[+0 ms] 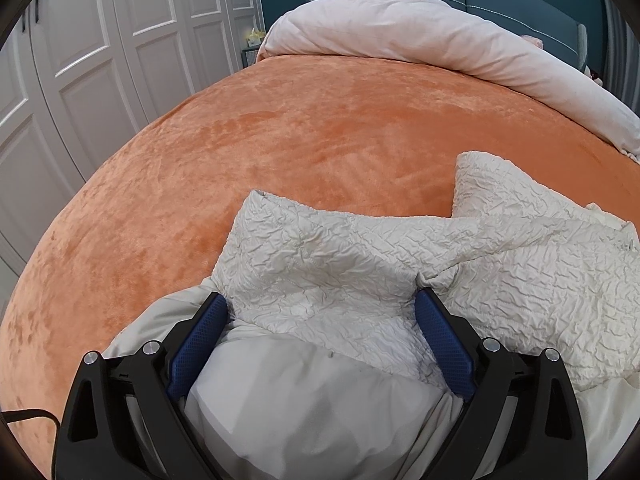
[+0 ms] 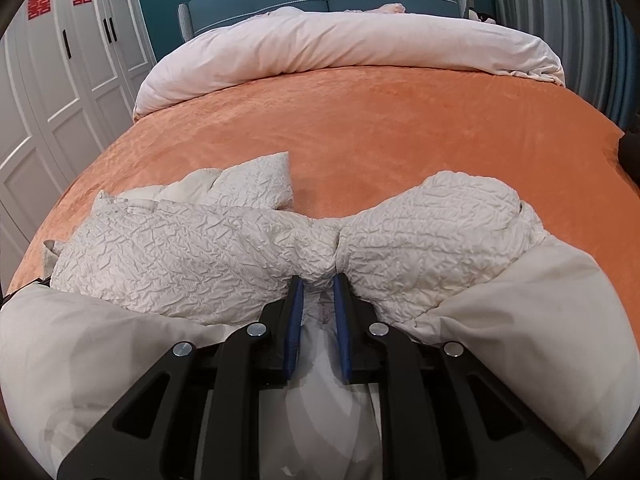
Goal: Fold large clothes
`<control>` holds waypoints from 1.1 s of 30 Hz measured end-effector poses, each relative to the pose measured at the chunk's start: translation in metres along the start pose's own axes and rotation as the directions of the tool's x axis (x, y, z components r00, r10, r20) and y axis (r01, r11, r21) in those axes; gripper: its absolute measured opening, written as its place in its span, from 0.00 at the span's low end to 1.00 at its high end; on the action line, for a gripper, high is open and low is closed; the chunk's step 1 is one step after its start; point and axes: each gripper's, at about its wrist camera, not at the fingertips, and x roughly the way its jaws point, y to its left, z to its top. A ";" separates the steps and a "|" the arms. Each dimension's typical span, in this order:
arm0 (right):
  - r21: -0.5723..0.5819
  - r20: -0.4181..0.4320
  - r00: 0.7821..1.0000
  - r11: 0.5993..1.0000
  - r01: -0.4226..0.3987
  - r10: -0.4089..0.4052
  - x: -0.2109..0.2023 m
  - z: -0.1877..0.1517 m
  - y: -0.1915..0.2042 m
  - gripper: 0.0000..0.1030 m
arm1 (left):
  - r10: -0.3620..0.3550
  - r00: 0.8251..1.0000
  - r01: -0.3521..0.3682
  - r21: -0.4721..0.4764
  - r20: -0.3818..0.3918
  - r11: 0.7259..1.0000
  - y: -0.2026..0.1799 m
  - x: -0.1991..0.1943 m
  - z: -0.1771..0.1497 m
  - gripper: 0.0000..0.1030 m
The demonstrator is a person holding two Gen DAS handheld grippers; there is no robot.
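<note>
Left gripper [image 1: 322, 304]: black frame, blue textured pads, silver screws.
Right gripper [image 2: 318, 282]: matching black frame, blue pads.

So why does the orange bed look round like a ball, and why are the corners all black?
Both wrist views use a fisheye lens: in the left wrist view the orange bedspread bulges and the wardrobe doors curve; in the right wrist view the bedspread bulges too. The black corners are the lens rim. Light is soft, shadows faint, no glare; the crinkled white garment looks sharp.

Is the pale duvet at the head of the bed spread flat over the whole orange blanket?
No, the pale duvet lies bunched up along the headboard end, leaving most of the orange blanket bare.
</note>
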 end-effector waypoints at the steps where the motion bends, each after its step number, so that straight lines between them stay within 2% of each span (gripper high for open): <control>1: 0.004 -0.010 1.000 1.000 -0.006 0.006 -0.002 0.002 -0.001 0.13 | -0.008 1.000 0.008 -0.004 -0.005 1.000 0.002 -0.002 0.002 0.90; 3: 0.012 -0.022 1.000 1.000 -0.008 0.008 -0.011 0.008 -0.004 0.14 | -0.037 0.999 0.037 -0.012 -0.021 0.999 0.009 -0.009 0.005 0.90; 4: 0.021 -0.022 1.000 1.000 -0.001 0.001 -0.028 0.012 -0.007 0.16 | -0.054 0.998 0.053 -0.009 -0.033 0.999 0.017 -0.022 0.006 0.90; 5: 0.035 -0.002 1.000 0.999 -0.011 0.011 -0.047 0.012 -0.011 0.24 | -0.065 0.997 0.065 -0.010 -0.031 0.998 0.024 -0.034 0.006 0.90; 6: 0.048 0.031 0.999 0.998 -0.032 0.030 -0.070 0.010 -0.017 0.41 | -0.074 0.997 0.074 -0.013 -0.016 0.997 0.033 -0.051 0.004 0.90; 7: 0.057 0.078 0.996 0.997 -0.050 0.045 -0.106 0.001 -0.028 0.49 | -0.085 0.996 0.085 -0.019 0.005 0.996 0.047 -0.072 -0.002 0.90; 8: 0.057 0.095 0.994 0.997 -0.051 0.045 -0.125 -0.006 -0.034 0.58 | -0.092 0.996 0.093 -0.028 0.020 0.995 0.060 -0.090 -0.009 0.91; 11: 0.079 0.066 0.997 0.996 -0.038 0.032 -0.182 -0.049 -0.072 0.60 | -0.103 0.995 0.104 -0.083 0.017 0.991 0.113 -0.135 -0.042 0.95; 14: 0.172 -0.025 1.000 0.985 -0.008 0.013 -0.209 -0.098 -0.109 0.61 | -0.121 0.991 0.109 -0.174 -0.058 0.979 0.157 -0.148 -0.082 0.95; 16: 0.260 -0.068 0.997 0.966 -0.014 0.033 -0.212 -0.123 -0.129 0.62 | -0.120 0.989 0.096 -0.238 -0.086 0.967 0.175 -0.147 -0.106 0.95; 18: 0.319 -0.097 0.994 0.948 -0.014 0.047 -0.208 -0.138 -0.137 0.62 | -0.146 0.984 0.111 -0.289 -0.104 0.951 0.182 -0.143 -0.120 0.95; 20: 0.328 -0.100 0.992 0.944 -0.036 0.073 -0.198 -0.138 -0.132 0.62 | -0.177 0.977 0.131 -0.320 -0.118 0.938 0.177 -0.138 -0.125 0.95; 23: 0.327 -0.097 0.991 0.943 -0.055 0.091 -0.183 -0.127 -0.120 0.62 | -0.202 0.972 0.161 -0.286 -0.120 0.945 0.157 -0.131 -0.120 0.91; 24: 0.336 -0.097 0.991 0.940 -0.054 0.092 -0.179 -0.123 -0.117 0.60 | -0.199 0.972 0.159 -0.274 -0.126 0.949 0.150 -0.129 -0.119 0.79; 25: 0.354 -0.104 0.992 0.935 -0.036 0.078 -0.173 -0.118 -0.116 0.53 | -0.208 0.968 0.166 -0.265 -0.141 0.950 0.144 -0.125 -0.116 0.59; 26: 0.369 -0.110 0.992 0.929 -0.024 0.069 -0.171 -0.115 -0.116 0.35 | -0.217 0.964 0.171 -0.265 -0.156 0.949 0.140 -0.123 -0.115 0.49; 27: 0.382 -0.105 0.991 0.924 -0.036 0.082 -0.172 -0.112 -0.117 0.22 | -0.232 0.960 0.184 -0.269 -0.159 0.945 0.139 -0.125 -0.115 0.28; 28: 0.389 -0.088 0.991 0.920 -0.056 0.097 -0.180 -0.108 -0.116 0.19 | -0.245 0.957 0.198 -0.266 -0.155 0.943 0.138 -0.131 -0.113 0.13; 30: 0.346 -0.052 0.994 0.935 -0.074 0.098 -0.207 -0.105 -0.109 0.12 | -0.254 0.958 0.219 -0.235 -0.131 0.947 0.141 -0.149 -0.111 0.05; 33: 0.299 -0.047 0.995 0.952 -0.068 0.086 -0.239 -0.116 -0.107 0.11 | -0.253 0.962 0.235 -0.162 -0.102 0.958 0.150 -0.184 -0.117 0.03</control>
